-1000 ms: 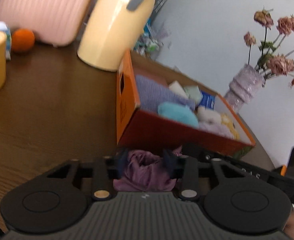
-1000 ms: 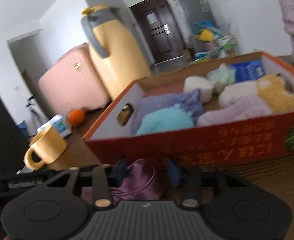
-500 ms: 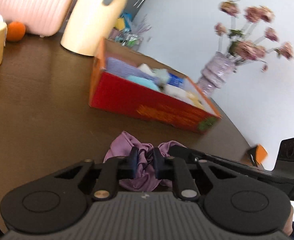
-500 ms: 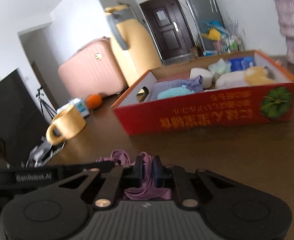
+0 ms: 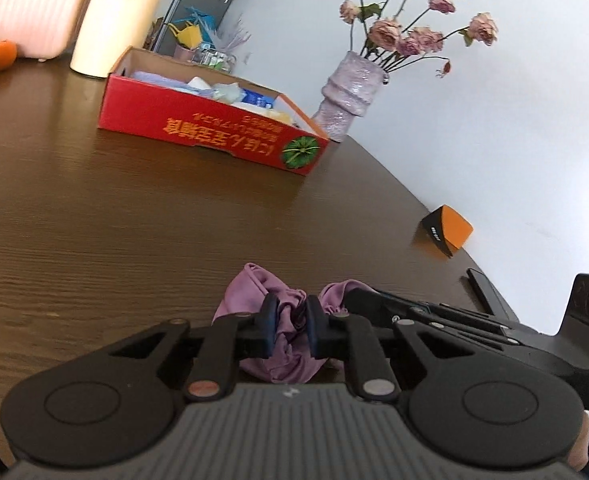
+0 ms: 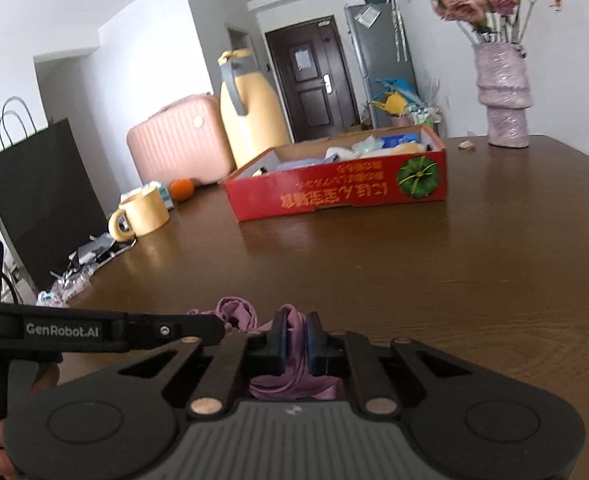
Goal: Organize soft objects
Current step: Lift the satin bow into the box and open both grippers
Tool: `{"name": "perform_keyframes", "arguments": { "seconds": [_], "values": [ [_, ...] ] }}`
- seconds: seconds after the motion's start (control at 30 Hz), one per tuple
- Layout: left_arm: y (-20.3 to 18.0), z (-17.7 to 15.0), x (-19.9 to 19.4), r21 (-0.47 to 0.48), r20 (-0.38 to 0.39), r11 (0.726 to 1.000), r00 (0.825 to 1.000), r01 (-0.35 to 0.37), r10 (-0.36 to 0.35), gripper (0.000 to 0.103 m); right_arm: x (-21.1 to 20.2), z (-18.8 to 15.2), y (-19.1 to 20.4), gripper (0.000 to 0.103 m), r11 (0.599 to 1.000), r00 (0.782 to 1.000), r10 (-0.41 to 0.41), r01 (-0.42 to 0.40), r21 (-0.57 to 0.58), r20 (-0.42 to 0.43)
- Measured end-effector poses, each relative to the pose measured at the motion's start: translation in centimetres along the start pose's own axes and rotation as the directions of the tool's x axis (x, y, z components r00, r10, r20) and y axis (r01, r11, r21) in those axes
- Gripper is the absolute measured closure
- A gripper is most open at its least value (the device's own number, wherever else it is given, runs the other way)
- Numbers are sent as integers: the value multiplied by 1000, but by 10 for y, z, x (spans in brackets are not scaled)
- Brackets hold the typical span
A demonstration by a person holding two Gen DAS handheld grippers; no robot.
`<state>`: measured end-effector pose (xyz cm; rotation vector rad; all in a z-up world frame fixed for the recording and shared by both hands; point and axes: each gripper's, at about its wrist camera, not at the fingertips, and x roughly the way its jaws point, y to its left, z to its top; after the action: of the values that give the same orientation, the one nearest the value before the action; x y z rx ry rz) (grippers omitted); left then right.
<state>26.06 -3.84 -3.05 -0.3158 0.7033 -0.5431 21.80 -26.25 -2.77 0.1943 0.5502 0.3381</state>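
Both the left claw and right claw are pinching one purple cloth on the tabletop, well short of the red box already holding other soft things.

Two grippers, left and right, shared one purple cloth on one bench. One red box, one vase, one mug, one orange, one jug, one suitcase and one black bag were visible.
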Motion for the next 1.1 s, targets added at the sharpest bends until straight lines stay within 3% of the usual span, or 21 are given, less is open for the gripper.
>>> {"name": "perform_keyframes", "arguments": {
  "seconds": [0.2,0.33,0.47,0.6,0.7,0.83,0.97,1.1],
  "values": [
    [-13,6,3,12,8,1000,1000,5,-5,88,-4,2,-9,95,1000,1000,2,-3,27,27],
    [-18,33,12,31,42,999,999,13,-14,88,3,32,-16,95,1000,998,2,-1,-9,67],
    [-20,100,33,65,128,998,992,2,-10,88,37,101,-32,95,999,993,30,-24,-48,110],
    [-6,189,77,50,168,999,986,-18,10,88,107,188,-52,96,999,994,37,-33,-41,101],
    [21,243,126,-32,138,999,990,-16,21,89,165,239,-64,96,999,998,-10,13,-41,65],
    [66,279,195,-133,67,991,998,-14,23,89,237,274,-74,96,994,997,-81,80,-73,-1],
    [106,286,247,-195,-65,978,996,-75,64,89,296,287,-78,97,996,994,-72,67,-60,-78],
    [123,278,247,-127,-66,978,985,-167,160,89,338,280,-63,97,995,991,-27,14,-95,-134]
  ]
}}
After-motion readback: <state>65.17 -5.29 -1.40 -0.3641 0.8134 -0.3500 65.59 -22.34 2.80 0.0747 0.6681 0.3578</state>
